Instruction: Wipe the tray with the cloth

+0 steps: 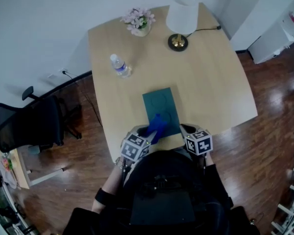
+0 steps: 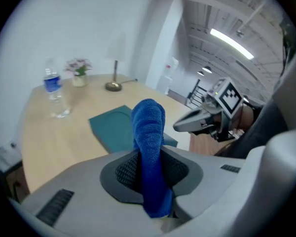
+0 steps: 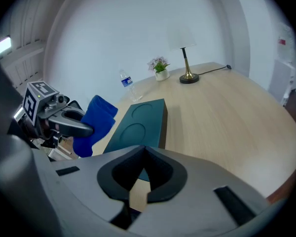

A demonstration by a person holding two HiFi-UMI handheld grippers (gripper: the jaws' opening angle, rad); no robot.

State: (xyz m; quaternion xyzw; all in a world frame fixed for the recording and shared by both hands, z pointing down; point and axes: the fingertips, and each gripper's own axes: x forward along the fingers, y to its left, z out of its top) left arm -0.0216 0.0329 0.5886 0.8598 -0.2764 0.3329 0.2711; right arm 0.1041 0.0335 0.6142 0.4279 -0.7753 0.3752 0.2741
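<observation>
Pale wooden table (image 1: 206, 82), table lamp (image 1: 181, 21) and pink flowers (image 1: 138, 21) far ahead of the left gripper (image 1: 148, 132), black office chair (image 1: 29, 124) to its left, dark plank floor (image 1: 264, 146), white walls (image 1: 39, 23)

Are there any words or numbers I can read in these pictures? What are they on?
No text here can be read.
Label on the water bottle: too blurred to read.
The red mark on the white unit: too small to read.
The marker cubes: black-and-white squares only, no words.

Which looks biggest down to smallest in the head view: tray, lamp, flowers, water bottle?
1. tray and lamp: about alike, too close to rank; the lamp stands taller, nearer the camera.
2. flowers
3. water bottle
</observation>
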